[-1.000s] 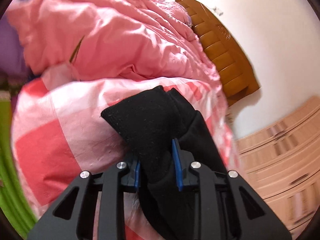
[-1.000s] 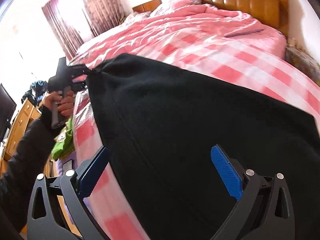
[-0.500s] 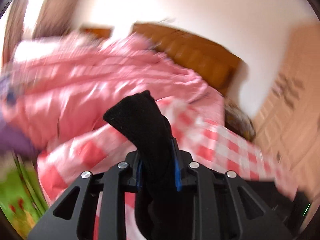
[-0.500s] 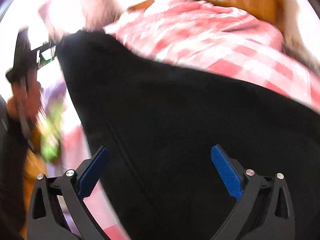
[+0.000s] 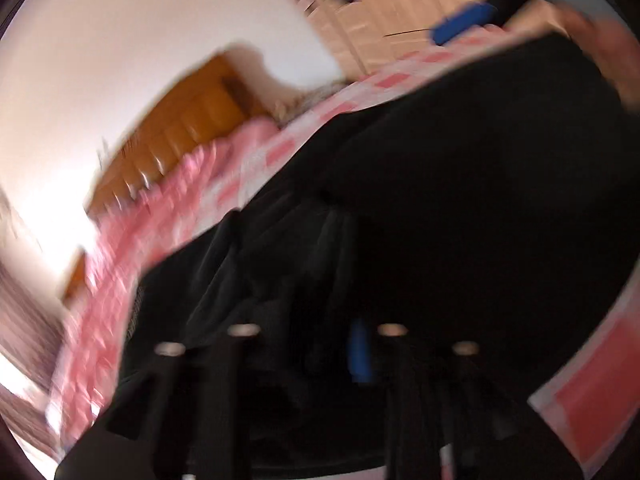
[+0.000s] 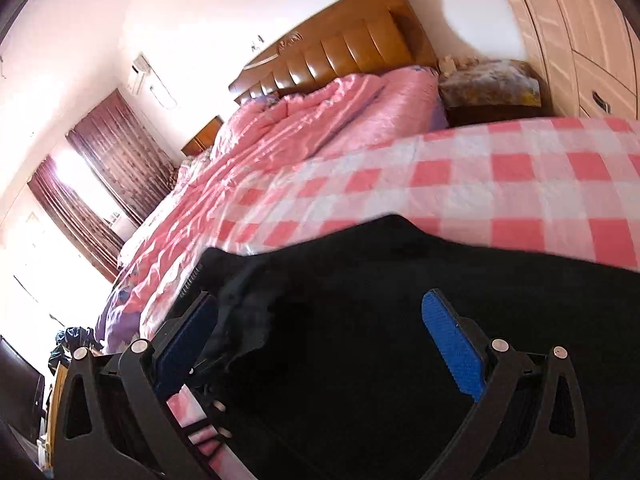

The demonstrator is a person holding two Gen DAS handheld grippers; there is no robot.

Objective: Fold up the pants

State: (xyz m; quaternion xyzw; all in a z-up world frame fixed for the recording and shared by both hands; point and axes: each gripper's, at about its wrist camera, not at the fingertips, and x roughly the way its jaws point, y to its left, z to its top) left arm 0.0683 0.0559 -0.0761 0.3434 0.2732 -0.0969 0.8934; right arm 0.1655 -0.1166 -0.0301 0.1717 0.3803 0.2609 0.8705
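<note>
The black pants (image 6: 400, 320) lie on the pink checked bed cover (image 6: 500, 184) and fill the lower half of both views. In the blurred left wrist view a bunched fold of the pants (image 5: 280, 280) sits between the fingers of my left gripper (image 5: 304, 356). Its jaws are opening, and only one blue pad (image 5: 360, 354) shows. My right gripper (image 6: 320, 340) stands wide open just above the flat cloth, gripping nothing. One of its blue pads (image 5: 464, 28) and the hand holding it appear at the top right of the left wrist view.
A rumpled pink quilt (image 6: 280, 132) lies toward the wooden headboard (image 6: 340, 48). Beside the bed stand a covered nightstand (image 6: 492, 84) and pale cupboards (image 6: 580, 40). Dark red curtains (image 6: 104, 148) hang at the window on the left.
My left gripper has swung across the bed with the pants fold in it, rolling as it went, and now sits over the spread cloth. The right gripper's view has shifted and tilted; it stays open.
</note>
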